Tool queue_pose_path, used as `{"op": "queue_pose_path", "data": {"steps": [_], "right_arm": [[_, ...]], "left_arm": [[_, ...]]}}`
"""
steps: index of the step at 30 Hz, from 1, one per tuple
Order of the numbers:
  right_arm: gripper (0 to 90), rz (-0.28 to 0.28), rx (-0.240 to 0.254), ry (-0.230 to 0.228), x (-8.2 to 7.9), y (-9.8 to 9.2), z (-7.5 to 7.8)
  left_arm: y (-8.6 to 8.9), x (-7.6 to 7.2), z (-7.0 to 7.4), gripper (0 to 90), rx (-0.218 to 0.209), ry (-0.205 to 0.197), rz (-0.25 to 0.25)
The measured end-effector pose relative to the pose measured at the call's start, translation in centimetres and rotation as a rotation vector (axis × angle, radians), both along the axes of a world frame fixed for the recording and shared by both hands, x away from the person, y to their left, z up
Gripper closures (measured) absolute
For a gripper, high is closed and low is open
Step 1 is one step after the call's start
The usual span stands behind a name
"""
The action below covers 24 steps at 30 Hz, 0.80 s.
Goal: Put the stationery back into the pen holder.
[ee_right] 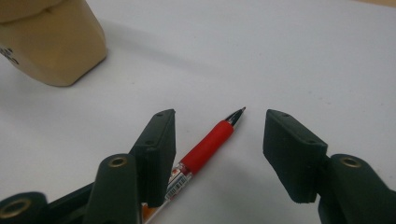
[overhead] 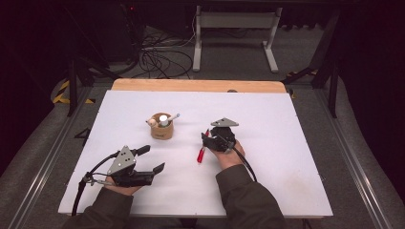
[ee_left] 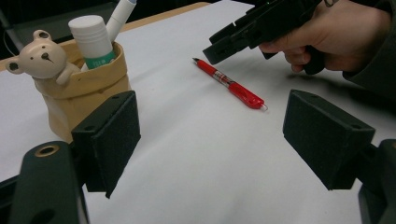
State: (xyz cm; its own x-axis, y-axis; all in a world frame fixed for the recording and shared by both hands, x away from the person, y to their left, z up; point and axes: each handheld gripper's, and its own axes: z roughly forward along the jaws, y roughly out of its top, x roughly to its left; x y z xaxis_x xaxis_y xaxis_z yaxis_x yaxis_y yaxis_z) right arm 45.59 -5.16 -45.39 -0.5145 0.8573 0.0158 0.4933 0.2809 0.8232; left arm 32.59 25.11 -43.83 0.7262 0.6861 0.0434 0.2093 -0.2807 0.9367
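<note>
red pen (ee_right: 205,142) between the right gripper (ee_right: 219,135) fingers
fingers stood apart, not gripping; the pen lay flat on the bench (ee_right: 289,56), nearer one finger (ee_right: 156,144).

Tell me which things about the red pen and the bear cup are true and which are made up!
1. The red pen lies flat on the white table. True.
2. The right gripper has lifted the pen. False: its jaws stand open either side of it.
3. The bear cup is empty. False: a white tube stands in it.
4. The left gripper is open, holding nothing. True.
</note>
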Motion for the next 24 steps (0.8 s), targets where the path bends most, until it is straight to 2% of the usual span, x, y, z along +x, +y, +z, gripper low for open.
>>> {"op": "queue_pose_path", "data": {"steps": [12,24], "right_arm": [[46.6,0.009,-0.021,0.038,0.3,0.6,-0.9],[48.6,0.001,-0.038,0.045,0.6,0.9,-1.4]], "left_arm": [[-0.1,0.0,0.0,19.9,0.005,-0.006,-0.001],[-0.1,0.0,0.0,20.0,0.004,-0.002,0.0]]}}
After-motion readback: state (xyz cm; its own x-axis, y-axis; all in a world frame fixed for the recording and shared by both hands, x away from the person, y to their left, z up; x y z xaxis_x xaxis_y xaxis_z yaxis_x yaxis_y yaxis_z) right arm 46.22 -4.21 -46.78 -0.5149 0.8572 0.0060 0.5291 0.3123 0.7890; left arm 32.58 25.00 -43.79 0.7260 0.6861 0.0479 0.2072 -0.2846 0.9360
